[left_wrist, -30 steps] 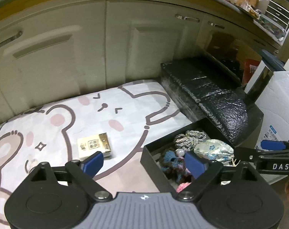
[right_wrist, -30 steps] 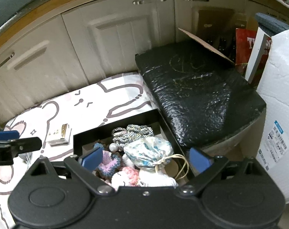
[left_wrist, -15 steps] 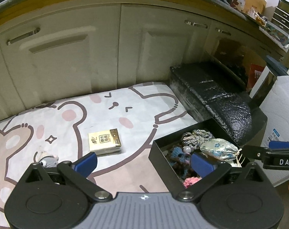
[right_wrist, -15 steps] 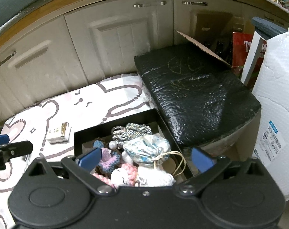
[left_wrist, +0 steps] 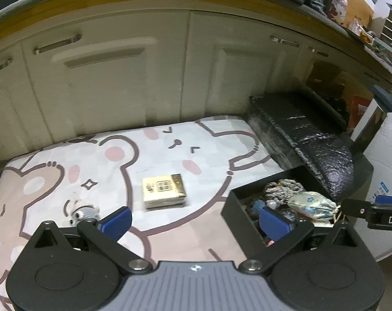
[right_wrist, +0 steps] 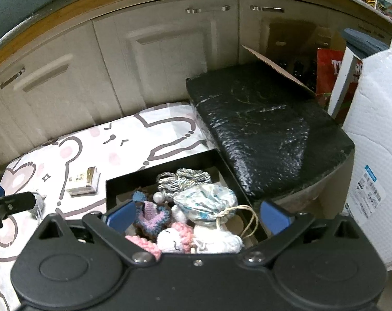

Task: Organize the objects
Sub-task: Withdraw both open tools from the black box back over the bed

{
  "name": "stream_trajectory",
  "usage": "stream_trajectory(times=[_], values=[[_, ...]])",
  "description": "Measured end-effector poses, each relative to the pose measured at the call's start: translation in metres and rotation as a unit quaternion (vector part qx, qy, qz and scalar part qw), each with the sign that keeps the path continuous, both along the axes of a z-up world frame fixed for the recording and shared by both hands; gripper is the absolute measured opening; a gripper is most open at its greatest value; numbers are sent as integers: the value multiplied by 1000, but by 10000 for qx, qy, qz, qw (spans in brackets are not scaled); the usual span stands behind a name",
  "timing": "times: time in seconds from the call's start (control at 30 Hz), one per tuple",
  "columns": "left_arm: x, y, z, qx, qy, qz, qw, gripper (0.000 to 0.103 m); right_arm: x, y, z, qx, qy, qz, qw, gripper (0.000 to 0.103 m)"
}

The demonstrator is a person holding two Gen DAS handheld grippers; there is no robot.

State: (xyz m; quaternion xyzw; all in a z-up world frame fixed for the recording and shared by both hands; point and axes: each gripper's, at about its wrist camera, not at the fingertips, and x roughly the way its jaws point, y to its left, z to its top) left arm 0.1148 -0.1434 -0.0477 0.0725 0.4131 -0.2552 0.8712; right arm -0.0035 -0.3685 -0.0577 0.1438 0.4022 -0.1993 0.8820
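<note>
My left gripper (left_wrist: 194, 219) hangs with its jaws spread as wide as they go and nothing between them, aimed down over the bear-print mat (left_wrist: 170, 155); my right gripper (right_wrist: 197, 213) is also apart and empty, poised over the black box (right_wrist: 118, 185) that already holds the knitted pieces and the drawstring pouch (right_wrist: 205, 198). I judge I'm between picks — two things are not yet boxed: the small yellow pack (left_wrist: 163, 190) lying flat mid-mat, and the little grey knitted toy (left_wrist: 80, 208) just beside my left fingertip. The next move calls for lowering the left jaws around one of them. Against a second ago, the left jaws stand wider and the view has pulled back — the toy has come into sight.
</note>
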Motion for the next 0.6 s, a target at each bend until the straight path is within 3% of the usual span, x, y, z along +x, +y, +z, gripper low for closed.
stream_trajectory(times=[0.6], values=[[15, 76, 8, -6, -28, 740, 9973, 103, 38, 59, 4, 0, -89, 530, 9986, 103]])
